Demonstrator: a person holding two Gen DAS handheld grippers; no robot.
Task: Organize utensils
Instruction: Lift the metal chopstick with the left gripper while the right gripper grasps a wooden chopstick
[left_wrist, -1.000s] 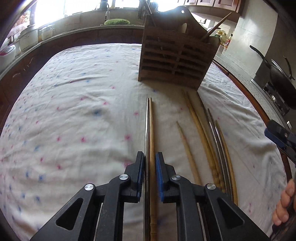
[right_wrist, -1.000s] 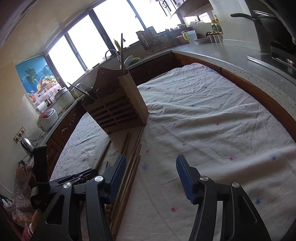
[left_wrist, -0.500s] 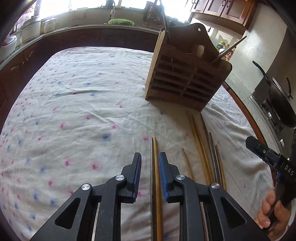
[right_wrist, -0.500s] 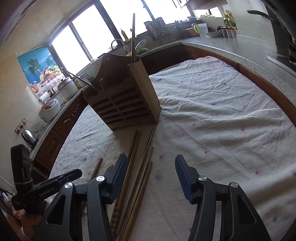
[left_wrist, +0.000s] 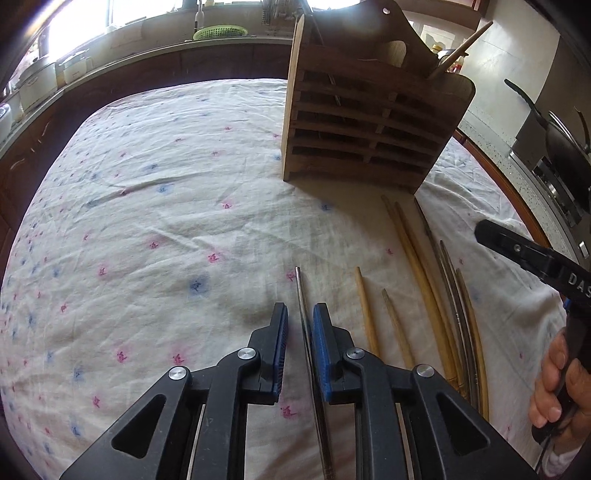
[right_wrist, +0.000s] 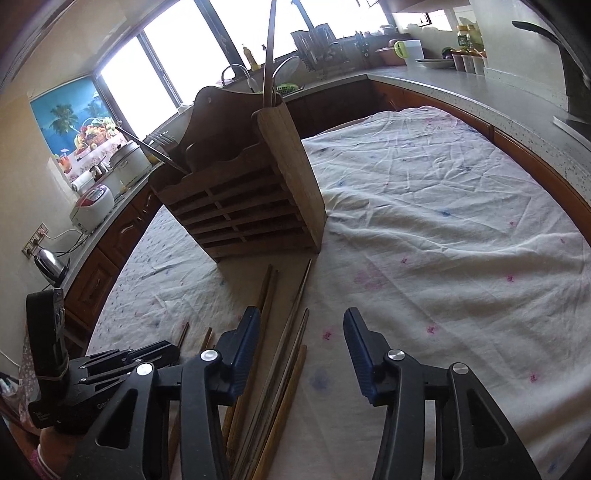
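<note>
One metal chopstick (left_wrist: 303, 306) between closing left gripper (left_wrist: 300, 325) (six chopsticks (left_wrist: 424, 280) beside).

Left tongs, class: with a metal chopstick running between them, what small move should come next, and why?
Probably finish closing the left tongs on the metal chopstick, then lift it toward the wooden holder. The jaws are closing with the chopstick between them, but a gap shows beside it, and it seems to lie on the cloth.

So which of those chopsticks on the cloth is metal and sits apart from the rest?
The thin grey metal chopstick between the left gripper's blue pads; the others lie further right.
</note>
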